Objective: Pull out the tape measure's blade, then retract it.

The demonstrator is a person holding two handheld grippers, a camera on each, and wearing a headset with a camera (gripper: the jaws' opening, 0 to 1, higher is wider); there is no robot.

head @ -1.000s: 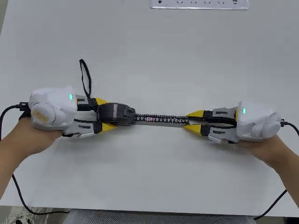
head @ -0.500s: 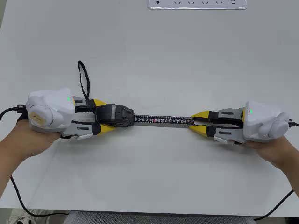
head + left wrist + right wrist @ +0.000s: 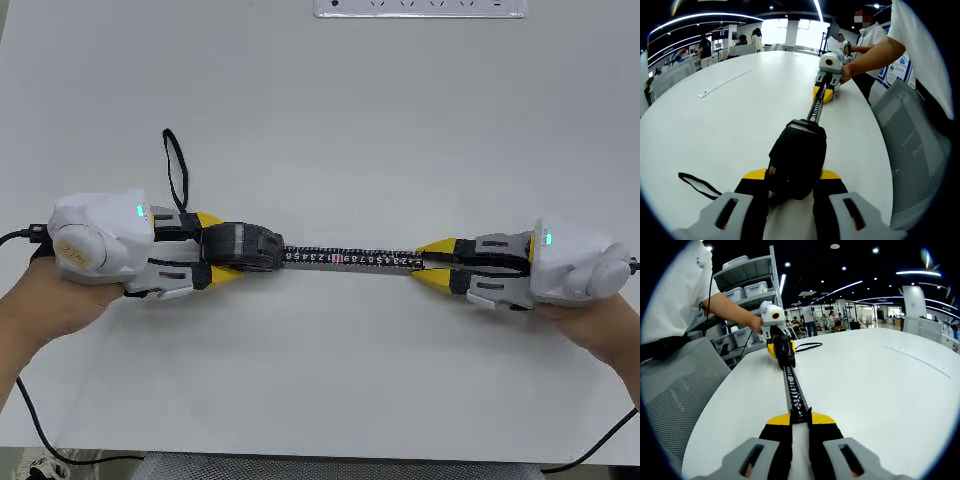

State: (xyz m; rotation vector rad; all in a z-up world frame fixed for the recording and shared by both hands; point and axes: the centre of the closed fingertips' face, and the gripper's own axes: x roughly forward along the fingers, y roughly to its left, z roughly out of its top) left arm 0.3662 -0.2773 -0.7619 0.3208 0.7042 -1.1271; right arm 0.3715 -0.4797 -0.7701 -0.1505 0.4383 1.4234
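Note:
A black tape measure case point(image 3: 242, 246) lies on the white table point(image 3: 330, 120), held between the yellow-tipped jaws of my left gripper point(image 3: 212, 247), which is shut on it point(image 3: 797, 157). Its black wrist loop point(image 3: 176, 165) trails toward the far side. The black numbered blade point(image 3: 350, 259) stretches right from the case to my right gripper point(image 3: 428, 263), which is shut on the blade's end point(image 3: 799, 412). In the right gripper view the blade point(image 3: 792, 387) runs straight to the distant case point(image 3: 785, 352).
A white power strip point(image 3: 420, 8) lies at the table's far edge. A grey mesh chair back point(image 3: 330, 466) sits just below the near edge. Cables point(image 3: 40, 430) hang from both grippers. People and desks stand in the room behind.
The two grippers have moved apart, the right one going further right, and more of the blade now shows between them.

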